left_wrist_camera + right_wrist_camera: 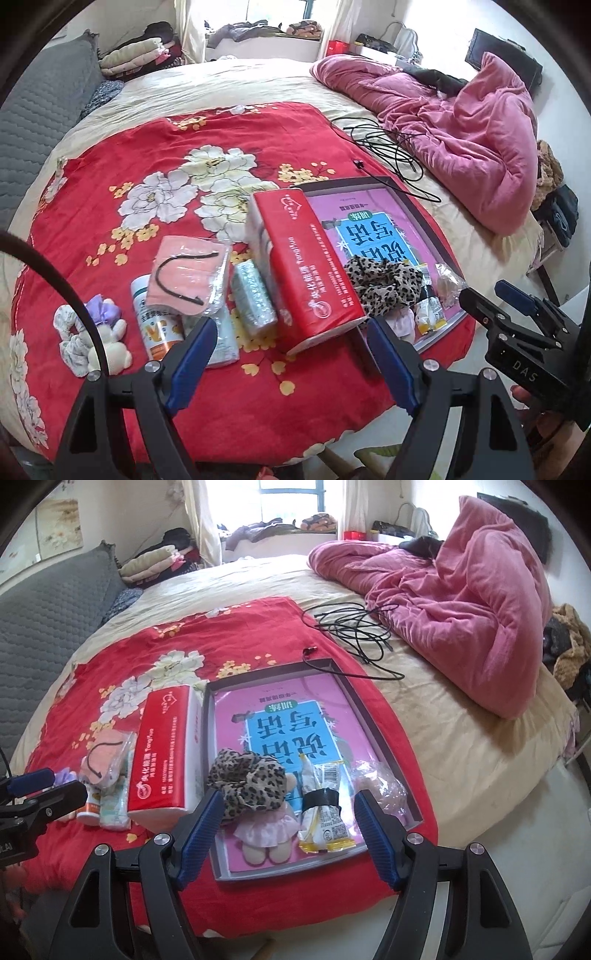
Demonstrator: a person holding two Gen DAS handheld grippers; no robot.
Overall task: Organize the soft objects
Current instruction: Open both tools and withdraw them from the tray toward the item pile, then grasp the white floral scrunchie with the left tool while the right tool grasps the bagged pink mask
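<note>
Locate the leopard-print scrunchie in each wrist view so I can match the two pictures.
Left wrist view: the leopard-print scrunchie sits right of centre, just right of the red tissue pack, on the tray's near end.
Right wrist view: the scrunchie sits left of centre, over the small doll.
Shared landmark: the red tissue pack, immediately to the scrunchie's left in both.

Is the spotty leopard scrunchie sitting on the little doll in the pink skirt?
Touching. In the right wrist view the leopard scrunchie lies over the doll, covering its upper body with no gap between them.
</note>
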